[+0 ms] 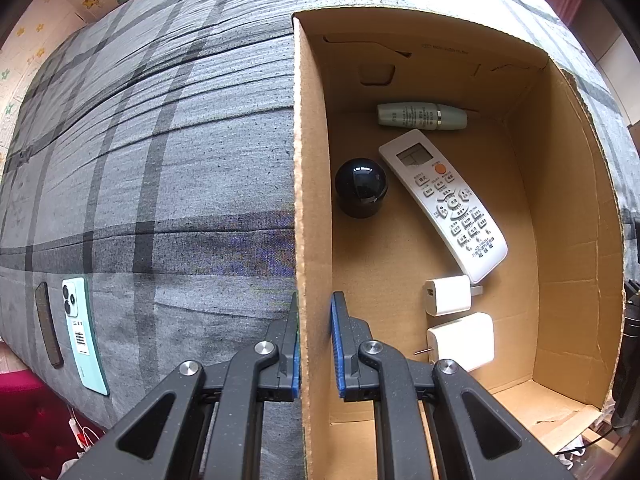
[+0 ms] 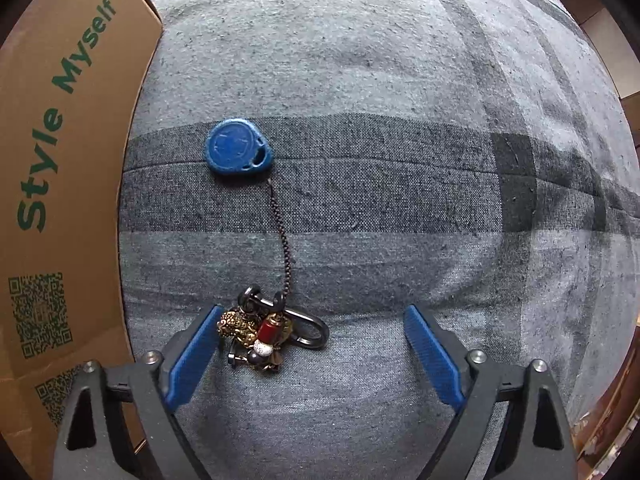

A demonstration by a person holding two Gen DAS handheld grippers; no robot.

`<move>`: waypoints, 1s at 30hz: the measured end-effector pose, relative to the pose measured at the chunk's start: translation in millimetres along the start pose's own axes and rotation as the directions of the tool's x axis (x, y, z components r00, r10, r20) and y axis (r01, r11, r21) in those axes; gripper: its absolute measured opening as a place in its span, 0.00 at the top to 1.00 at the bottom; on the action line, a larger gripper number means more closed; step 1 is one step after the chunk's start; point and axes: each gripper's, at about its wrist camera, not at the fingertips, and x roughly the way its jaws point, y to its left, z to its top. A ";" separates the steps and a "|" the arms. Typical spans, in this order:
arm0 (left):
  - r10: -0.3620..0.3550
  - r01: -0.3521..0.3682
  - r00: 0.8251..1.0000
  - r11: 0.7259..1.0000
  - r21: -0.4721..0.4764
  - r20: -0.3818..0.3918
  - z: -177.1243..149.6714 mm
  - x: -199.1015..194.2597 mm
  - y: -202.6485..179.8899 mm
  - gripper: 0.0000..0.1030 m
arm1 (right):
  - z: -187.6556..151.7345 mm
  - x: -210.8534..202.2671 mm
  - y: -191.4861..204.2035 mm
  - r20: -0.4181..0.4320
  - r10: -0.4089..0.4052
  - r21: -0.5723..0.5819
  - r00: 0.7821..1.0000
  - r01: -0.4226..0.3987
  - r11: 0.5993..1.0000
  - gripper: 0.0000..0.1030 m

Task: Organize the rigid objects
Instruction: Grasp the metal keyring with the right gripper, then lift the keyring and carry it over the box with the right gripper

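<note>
Surface: grey plaid fabric (image 2: pixel 360 60) with darker stripes, spread flat under everything in both views.
Key bunch (image 2: pixel 264 332): lying on the fabric, right of the cardboard box, a cluster of dark rings, a carabiner, a gold charm and a red-and-white bead.
Cord (image 2: pixel 282 240): thin, dark, beaded, running from the bunch up the frame to the tag.
Blue tag (image 2: pixel 239 151): teardrop-shaped, flat on a dark stripe, close to the box's outer wall.
Right gripper (image 2: pixel 312 356): pointing down at the fabric, jaws spread wide around the bunch; left pad (image 2: pixel 192 360) just beside the gold charm, contact too close to call; right pad well clear, nothing clamped.
Cardboard box (image 1: pixel 308 200): open-topped, resting on the fabric; outer wall printed "Style Myself" in green with QR codes below.
Left gripper (image 1: pixel 316 344): pinched onto the box's near side wall, one blue pad outside, the other inside.
Remote control (image 1: pixel 444 204): white, inside the box on its floor, lying diagonally, orange button near the screen.
Dark round item (image 1: pixel 361 188): glossy black, inside the box, left of the remote.
Pale tube (image 1: pixel 422 116): on its side near the box's far wall.
White chargers (image 1: pixel 448 295): two inside the box, one just below the remote's end, the larger (image 1: pixel 462 342) nearer the gripper.
Phone (image 1: pixel 84 332): mint green, camera side up, outside the box, far to its left on the fabric.
Dark slim item (image 1: pixel 48 326): just beyond the phone, identity unclear.
</note>
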 end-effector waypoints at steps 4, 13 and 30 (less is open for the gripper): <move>0.001 -0.001 1.000 1.000 0.000 0.000 0.0 -0.1 -0.3 0.88 | 0.6 -8.9 -0.8 -0.002 -0.001 -0.014 1.000 0.001 1.000 0.55; 0.000 0.000 1.000 1.000 0.001 0.001 0.1 -0.6 -0.6 0.88 | 5.1 -23.8 -9.7 -0.021 0.033 -0.020 0.999 -0.033 0.999 0.74; -0.004 0.004 1.000 1.000 -0.001 -0.001 0.8 -1.5 0.3 0.88 | 18.6 -80.6 -18.8 0.034 0.055 -0.024 0.998 -0.054 0.998 0.85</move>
